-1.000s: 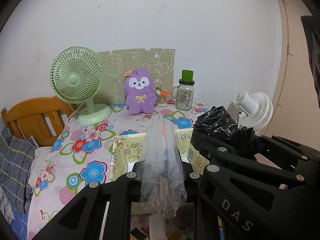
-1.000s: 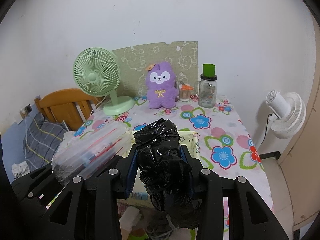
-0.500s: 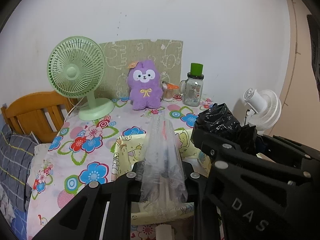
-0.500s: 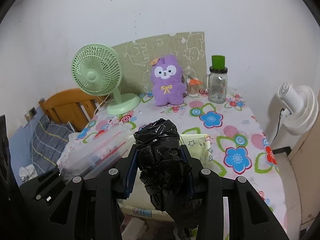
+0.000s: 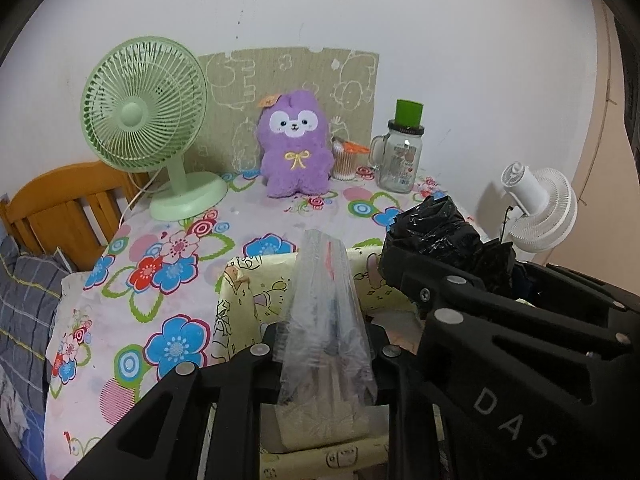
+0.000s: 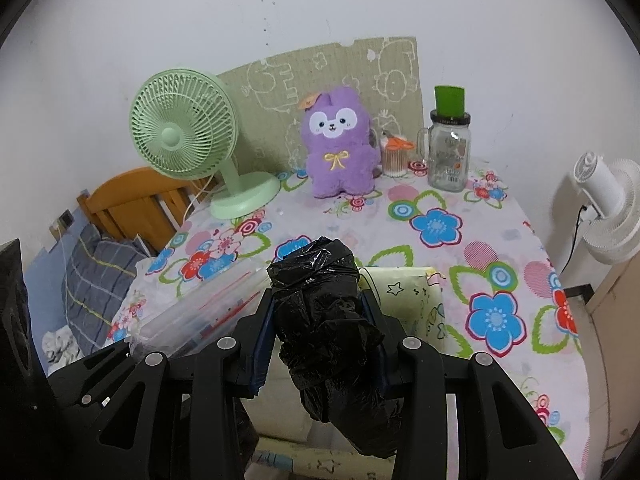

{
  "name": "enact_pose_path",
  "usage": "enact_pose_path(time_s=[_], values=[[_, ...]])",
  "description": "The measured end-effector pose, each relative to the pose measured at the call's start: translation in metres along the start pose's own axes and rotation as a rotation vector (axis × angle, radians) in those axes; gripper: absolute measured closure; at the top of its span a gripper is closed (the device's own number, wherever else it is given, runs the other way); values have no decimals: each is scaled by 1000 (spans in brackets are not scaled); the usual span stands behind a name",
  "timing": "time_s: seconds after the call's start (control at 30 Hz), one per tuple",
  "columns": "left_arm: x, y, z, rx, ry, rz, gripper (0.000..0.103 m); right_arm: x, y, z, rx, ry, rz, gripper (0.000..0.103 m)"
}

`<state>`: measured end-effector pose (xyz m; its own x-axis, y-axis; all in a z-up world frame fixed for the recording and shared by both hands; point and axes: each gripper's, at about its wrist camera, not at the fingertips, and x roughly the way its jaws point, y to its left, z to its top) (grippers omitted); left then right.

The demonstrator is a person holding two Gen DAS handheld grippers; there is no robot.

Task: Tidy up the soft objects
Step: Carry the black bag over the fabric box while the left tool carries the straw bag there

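Both grippers loaded above pale yellow fabric bin (image 5: 256,292).
Right gripper (image 6: 320,320) clamps crumpled black plastic bag (image 6: 332,340); left gripper (image 5: 324,340) clamps clear plastic bag (image 5: 324,312). Bin's contents unclear. Only right view shows wall socket (image 6: 66,221).

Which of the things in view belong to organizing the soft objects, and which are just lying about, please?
Job in hand:
- clear crinkled plastic bag in left gripper
- black crumpled plastic bag in right gripper
- pale yellow cartoon-print box

Lying about:
- green desk fan
- glass mug jar
- purple plush toy, possibly next
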<state>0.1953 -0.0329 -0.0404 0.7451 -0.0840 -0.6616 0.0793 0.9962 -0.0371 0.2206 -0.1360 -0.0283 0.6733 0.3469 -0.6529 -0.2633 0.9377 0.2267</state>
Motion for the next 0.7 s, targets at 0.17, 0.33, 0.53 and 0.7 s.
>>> enact_pose_path(time_s=[0.17,0.33,0.53,0.7], values=[[10,4,0,-2,19,13,70,19,-1,-1,7,38,17,59],[17,8,0,-8,34,15,52,31,0,-1,17,56,27,59],[21,9,-1,3,37,18,40,42,0,-1,22,76,32,59],[25,9,-2,5,45,22,39,47,-1,-1,20,89,32,58]])
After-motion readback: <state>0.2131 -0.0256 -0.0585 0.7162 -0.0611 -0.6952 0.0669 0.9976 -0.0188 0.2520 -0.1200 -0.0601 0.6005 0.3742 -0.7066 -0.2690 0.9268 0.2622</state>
